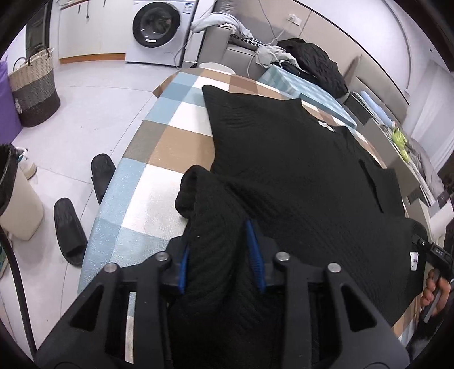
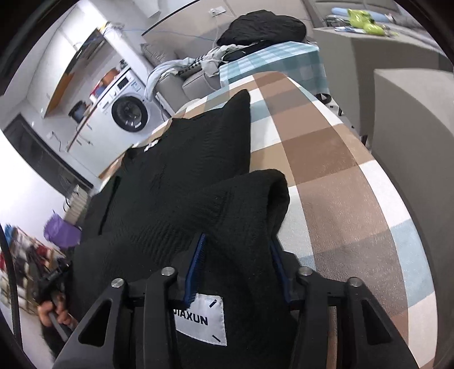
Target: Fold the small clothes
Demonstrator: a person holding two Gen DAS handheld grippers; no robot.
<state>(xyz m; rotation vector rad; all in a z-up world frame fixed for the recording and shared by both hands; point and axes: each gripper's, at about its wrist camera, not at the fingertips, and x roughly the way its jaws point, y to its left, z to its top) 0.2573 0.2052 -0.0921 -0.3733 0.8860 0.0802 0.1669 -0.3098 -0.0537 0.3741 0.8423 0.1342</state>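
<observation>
from the left wrist view, a black knit garment (image 1: 283, 159) lies spread over a table covered by a checked cloth (image 1: 159, 147) in blue, brown and white squares. the left gripper (image 1: 222, 247) is clenched on a bunched fold of the garment's near edge: the fabric fills the gap between its blue pads (image 1: 255, 255) and spills back over the black linkage. a rolled cuff of the garment (image 1: 188, 190) sits just ahead of the fingers, resting on the cloth. at the far right edge a hand (image 1: 434, 292) holds the other tool by the garment's opposite corner. on the floor to the left lie two black slippers (image 1: 71, 227), with a woven basket (image 1: 34, 90) and a washing machine (image 1: 161, 28) farther off. from the right wrist view, the right gripper (image 2: 235, 266) is likewise clamped on a thick fold of the same garment (image 2: 184, 170), cloth packed between its blue pads (image 2: 195, 264). a white label reading "jiaxun" (image 2: 201, 320) lies on the fabric between the finger bases. the rest of the garment stretches away across the checked cloth (image 2: 326, 170), and a dark pile of clothing (image 2: 264, 25) sits beyond the table.
</observation>
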